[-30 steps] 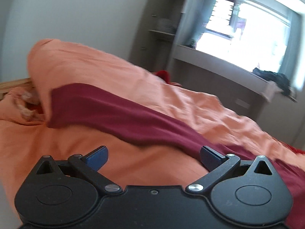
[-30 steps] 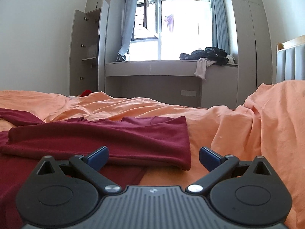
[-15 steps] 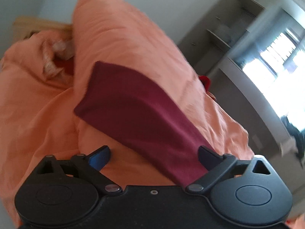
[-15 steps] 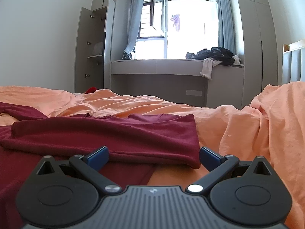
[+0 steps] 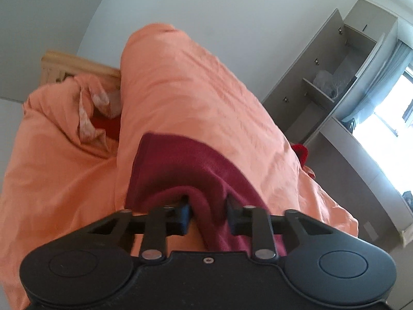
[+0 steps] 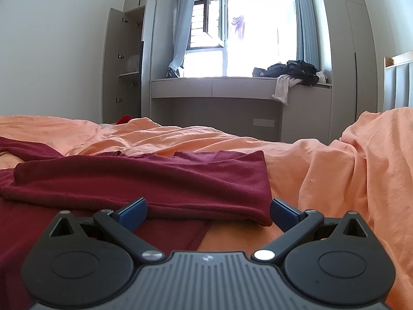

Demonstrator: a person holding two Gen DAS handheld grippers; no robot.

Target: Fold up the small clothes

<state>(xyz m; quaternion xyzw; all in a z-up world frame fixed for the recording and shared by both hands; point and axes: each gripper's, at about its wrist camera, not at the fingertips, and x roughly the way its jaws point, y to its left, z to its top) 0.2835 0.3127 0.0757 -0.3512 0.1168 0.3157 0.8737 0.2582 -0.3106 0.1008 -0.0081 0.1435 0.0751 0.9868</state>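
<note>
A dark red garment (image 6: 144, 180) lies partly folded on the orange bedding (image 6: 335, 170). In the left wrist view the same dark red garment (image 5: 180, 165) runs away from me over the orange bedding (image 5: 64, 180). My left gripper (image 5: 208, 213) is shut on a bunched fold of its cloth. My right gripper (image 6: 208, 213) is open and empty, low over the bed, with the folded edge of the garment just beyond its fingertips.
An orange duvet roll (image 5: 180, 82) rises behind the garment, with a wooden headboard (image 5: 77, 64) beyond. An open wardrobe (image 6: 129, 64), a window bench (image 6: 232, 85) with dark clothes (image 6: 291, 71) and a small red item (image 6: 123, 119) lie at the far side.
My left gripper closed on the red garment's cloth; it was open before. Its view swung toward the headboard. My right gripper crept slightly forward and stays open.
</note>
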